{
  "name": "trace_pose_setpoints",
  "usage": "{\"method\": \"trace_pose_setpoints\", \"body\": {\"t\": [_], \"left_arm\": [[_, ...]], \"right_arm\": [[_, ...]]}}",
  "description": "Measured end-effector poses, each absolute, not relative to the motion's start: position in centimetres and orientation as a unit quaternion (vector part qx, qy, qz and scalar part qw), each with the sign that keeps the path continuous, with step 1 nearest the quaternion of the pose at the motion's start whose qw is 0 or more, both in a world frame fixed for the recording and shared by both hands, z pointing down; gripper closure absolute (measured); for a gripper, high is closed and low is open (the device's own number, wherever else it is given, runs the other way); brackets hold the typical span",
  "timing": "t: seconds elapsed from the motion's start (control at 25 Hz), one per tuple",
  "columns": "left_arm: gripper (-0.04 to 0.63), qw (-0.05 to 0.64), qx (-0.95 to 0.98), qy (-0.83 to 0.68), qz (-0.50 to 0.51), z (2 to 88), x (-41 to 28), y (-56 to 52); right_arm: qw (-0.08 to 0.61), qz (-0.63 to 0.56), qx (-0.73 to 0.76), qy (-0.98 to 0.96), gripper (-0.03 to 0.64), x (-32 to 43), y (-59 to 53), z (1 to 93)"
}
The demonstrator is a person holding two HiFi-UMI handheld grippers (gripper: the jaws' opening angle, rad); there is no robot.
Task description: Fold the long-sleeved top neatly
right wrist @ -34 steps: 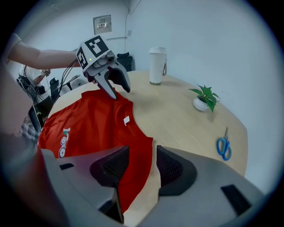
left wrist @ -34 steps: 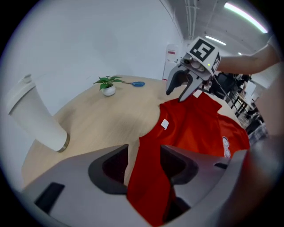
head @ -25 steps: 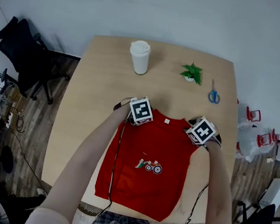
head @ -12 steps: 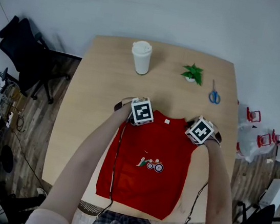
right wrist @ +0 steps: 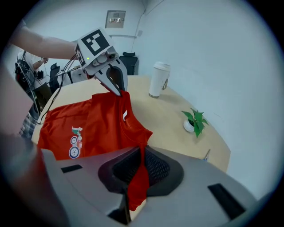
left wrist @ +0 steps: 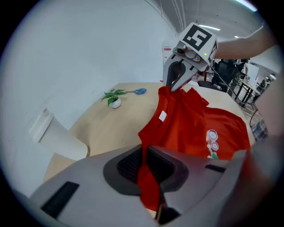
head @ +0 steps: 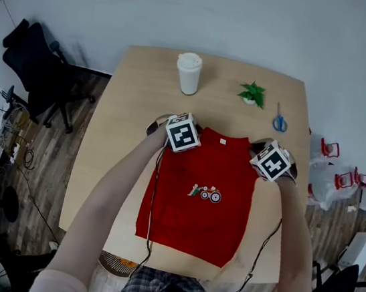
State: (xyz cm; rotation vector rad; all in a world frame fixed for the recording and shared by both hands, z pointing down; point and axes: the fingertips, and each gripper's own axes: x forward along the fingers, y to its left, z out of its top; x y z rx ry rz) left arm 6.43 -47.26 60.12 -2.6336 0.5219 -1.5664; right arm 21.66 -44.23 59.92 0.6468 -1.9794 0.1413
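A red long-sleeved top (head: 199, 198) with a small cartoon print lies front-up on the wooden table (head: 135, 101), its collar at the far side. My left gripper (left wrist: 144, 170) is shut on the top's left shoulder, with red cloth pinched between its pads. My right gripper (right wrist: 141, 166) is shut on the right shoulder in the same way. Both shoulders are raised off the table, and the collar with its white label (left wrist: 162, 116) sags between them. In the head view the marker cubes (head: 183, 132) hide the jaws. The hem rests near the table's front edge.
A white lidded cup (head: 188, 73), a small potted plant (head: 251, 93) and blue-handled scissors (head: 279, 122) stand along the table's far side. A black office chair (head: 35, 70) is on the floor at the left. Cables trail from both grippers over the front edge.
Both grippers have risen, lifting the top's shoulders off the table. The top's body has been drawn a little towards the far side, away from the front edge.
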Motion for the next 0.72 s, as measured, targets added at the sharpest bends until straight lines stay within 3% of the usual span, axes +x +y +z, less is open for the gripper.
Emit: {"method": "trace_pose_setpoints", "body": {"t": [0.4,0.72], "left_arm": [[0.56,0.0,-0.876,0.143,-0.461,55.7,4.6,-37.6],[0.56,0.011,-0.875,0.1,-0.474,54.8,3.5,-27.9]], "right_arm": [[0.465,0.044,0.223,-0.856,0.588,19.6,-34.9,55.2],[0.477,0.028,0.17,-0.862,0.588,18.1,-27.0,54.3]]}}
